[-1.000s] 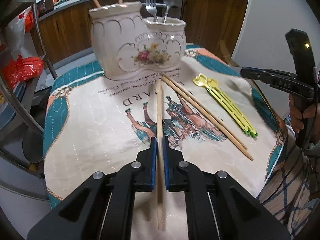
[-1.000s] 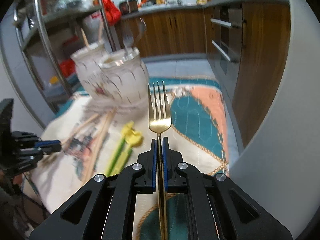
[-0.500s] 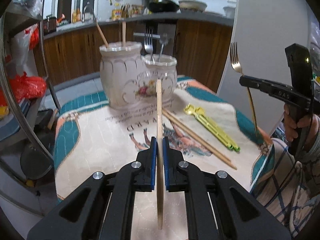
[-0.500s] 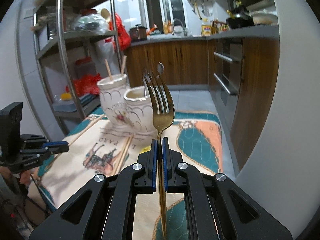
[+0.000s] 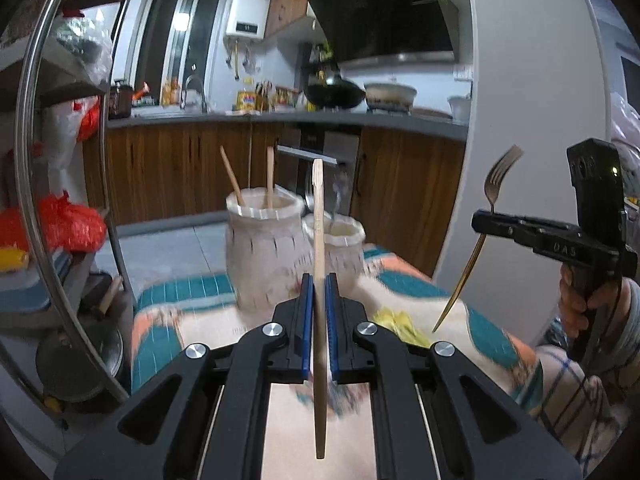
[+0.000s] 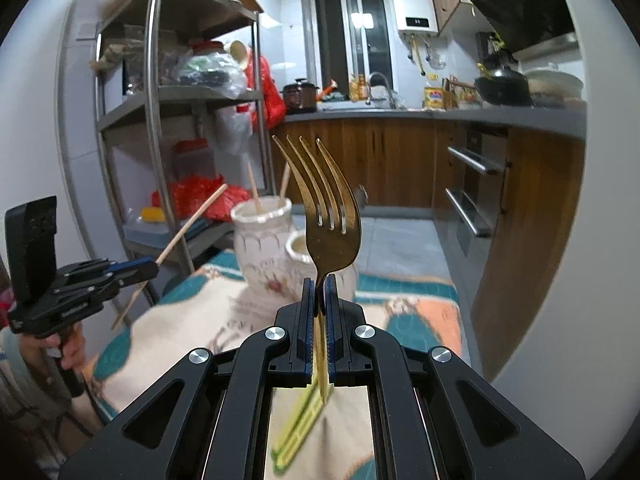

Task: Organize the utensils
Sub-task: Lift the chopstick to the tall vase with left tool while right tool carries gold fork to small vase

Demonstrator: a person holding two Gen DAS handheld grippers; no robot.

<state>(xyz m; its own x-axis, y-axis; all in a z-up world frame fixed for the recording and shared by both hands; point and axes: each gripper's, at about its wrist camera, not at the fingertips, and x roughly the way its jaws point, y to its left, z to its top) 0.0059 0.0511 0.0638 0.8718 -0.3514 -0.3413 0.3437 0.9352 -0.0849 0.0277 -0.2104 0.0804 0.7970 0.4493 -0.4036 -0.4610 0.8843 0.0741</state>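
Observation:
My left gripper (image 5: 319, 280) is shut on a wooden chopstick (image 5: 318, 216), held upright above the table. My right gripper (image 6: 319, 284) is shut on a gold fork (image 6: 326, 216), tines up. A white ceramic double utensil holder (image 5: 264, 248) stands at the far end of the table; its tall pot holds two wooden chopsticks (image 5: 270, 178), its short pot (image 5: 340, 248) holds metal cutlery. In the right wrist view the holder (image 6: 260, 244) is ahead and the left gripper (image 6: 150, 268) with its chopstick (image 6: 188, 226) is at left. The right gripper (image 5: 478, 224) with the fork (image 5: 494, 184) shows at right in the left wrist view.
A printed cloth (image 5: 192, 312) covers the table. Yellow-green plastic utensils (image 6: 300, 420) lie on it below my right gripper. A metal shelf rack (image 6: 160, 128) stands at left. Wooden kitchen cabinets (image 6: 392, 160) and a grey wall (image 5: 532, 120) are behind.
Both grippers have risen and tilted up from the table, so the chopstick and fork now stand high above the cloth. The views look level toward the holder.

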